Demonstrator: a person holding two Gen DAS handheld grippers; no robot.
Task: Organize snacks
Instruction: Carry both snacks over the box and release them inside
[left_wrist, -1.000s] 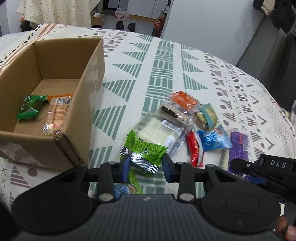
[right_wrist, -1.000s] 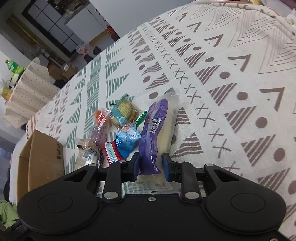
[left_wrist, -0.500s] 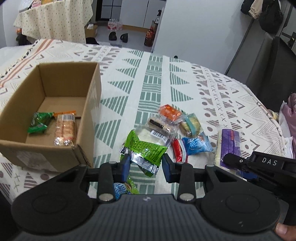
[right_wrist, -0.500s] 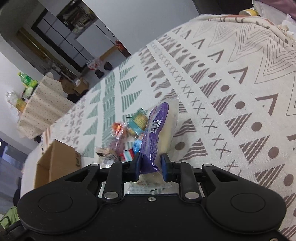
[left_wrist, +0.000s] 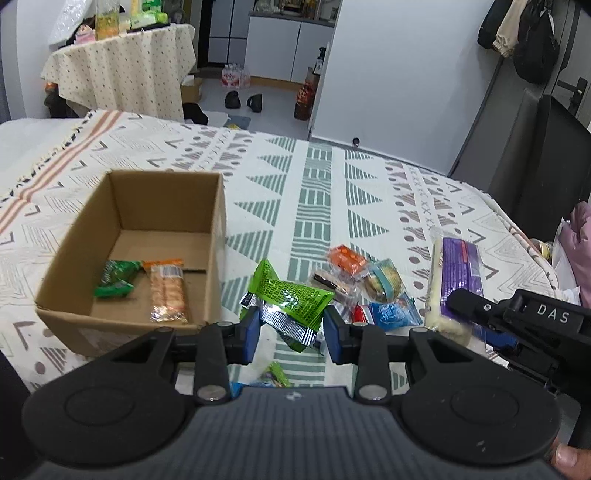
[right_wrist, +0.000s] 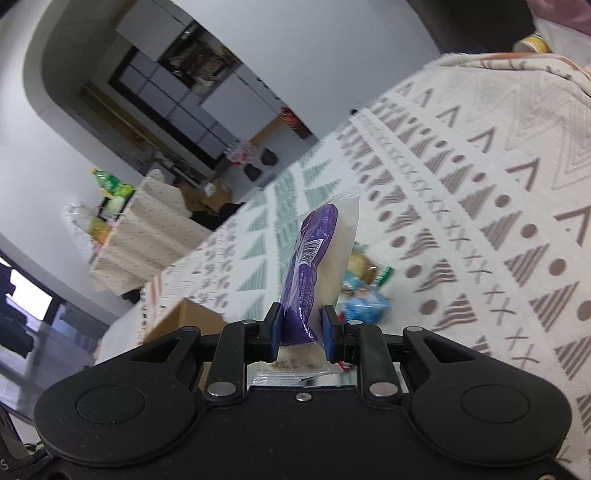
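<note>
Your left gripper (left_wrist: 290, 329), clamped on the crinkly green foil snack packet (left_wrist: 291, 301), sits nearer the open cardboard box (left_wrist: 218, 236) lying to its left than your right gripper (right_wrist: 300, 329), pinching the long purple-and-white wrapped bar (right_wrist: 319, 258).

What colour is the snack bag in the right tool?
Purple and white snack bag, clearest in the right wrist view.

White cloth (left_wrist: 321, 192) on the worktop, printed with green triangles and stripes, taupe crosses and dots, orange bands at one edge. Plain brown box (left_wrist: 74, 254), a green packet (left_wrist: 116, 282) and an orange-topped biscuit pack (left_wrist: 168, 291) inside. Lime-green and silver wrapper (left_wrist: 291, 299), purple and cream pack (left_wrist: 456, 277), blue pouch (left_wrist: 391, 314), orange packet (left_wrist: 347, 258). Black grippers, blue pads (left_wrist: 253, 332).
</note>
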